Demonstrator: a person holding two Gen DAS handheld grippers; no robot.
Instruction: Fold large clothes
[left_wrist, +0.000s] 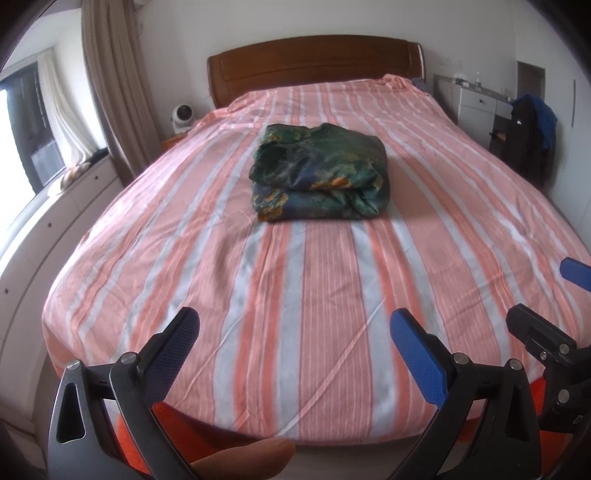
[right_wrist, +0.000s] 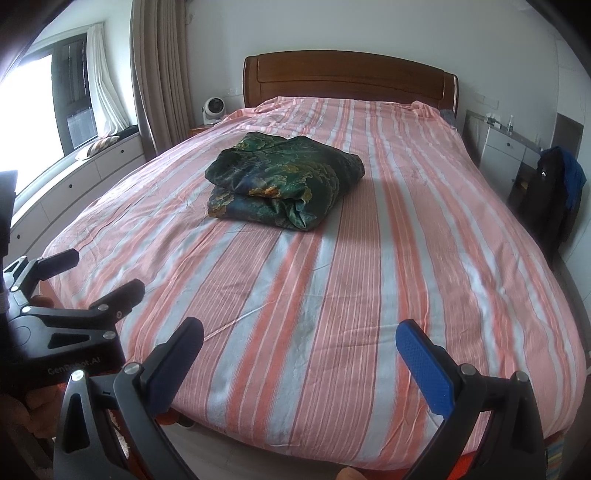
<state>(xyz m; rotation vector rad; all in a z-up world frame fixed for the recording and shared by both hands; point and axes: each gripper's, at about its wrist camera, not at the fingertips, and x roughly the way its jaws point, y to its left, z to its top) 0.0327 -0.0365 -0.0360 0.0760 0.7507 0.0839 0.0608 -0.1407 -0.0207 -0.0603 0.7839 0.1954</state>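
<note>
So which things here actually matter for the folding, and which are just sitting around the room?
Part of the job:
- folded green garment
- striped bed sheet it lies on
- left hand-held gripper, open
- right hand-held gripper, open

Just lying about:
- small white fan
- dark and blue clothes hung at the right
- cushion on the window seat

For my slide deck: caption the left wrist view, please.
Both grippers, left and right, open at the foot of a striped bed; folded green garment at its centre.
</note>
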